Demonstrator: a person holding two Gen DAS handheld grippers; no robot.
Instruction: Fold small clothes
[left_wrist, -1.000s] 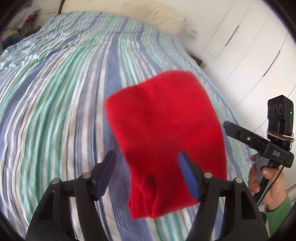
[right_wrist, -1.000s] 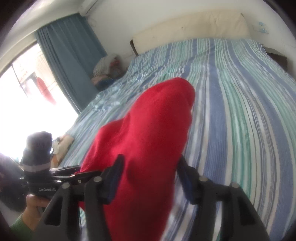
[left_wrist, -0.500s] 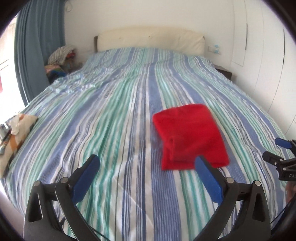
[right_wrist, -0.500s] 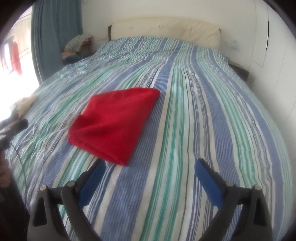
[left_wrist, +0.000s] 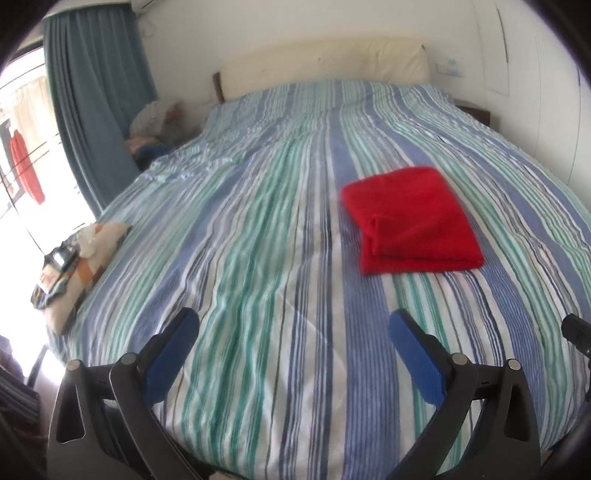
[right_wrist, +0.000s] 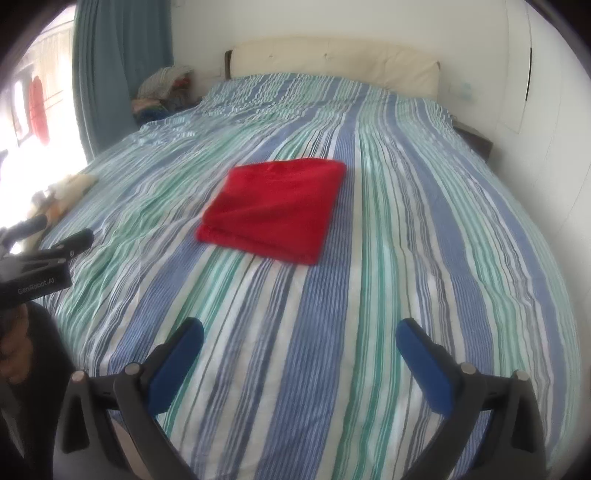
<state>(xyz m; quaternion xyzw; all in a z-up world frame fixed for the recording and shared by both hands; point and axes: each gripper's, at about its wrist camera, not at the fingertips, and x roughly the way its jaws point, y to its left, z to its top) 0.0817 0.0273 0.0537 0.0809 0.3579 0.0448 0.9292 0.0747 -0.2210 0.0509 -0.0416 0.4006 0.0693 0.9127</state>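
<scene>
A folded red garment (left_wrist: 413, 221) lies flat on the striped bed (left_wrist: 258, 240), right of centre in the left wrist view and at the centre of the right wrist view (right_wrist: 273, 210). My left gripper (left_wrist: 293, 354) is open and empty, near the bed's front edge, well short of the garment. My right gripper (right_wrist: 301, 358) is open and empty, also back from the garment. The left gripper shows at the left edge of the right wrist view (right_wrist: 40, 258).
A small patterned cushion with items on it (left_wrist: 77, 258) sits at the bed's left edge. A pile of clothes (right_wrist: 166, 88) lies by the blue curtain (left_wrist: 96, 103). A cream headboard (right_wrist: 332, 62) is at the far end. White wardrobe doors (left_wrist: 546, 92) stand on the right.
One second ago both grippers were at the red garment, the right one around it. Both have since pulled back toward the bed's front edge with jaws wide open; the garment lies folded on the bed.
</scene>
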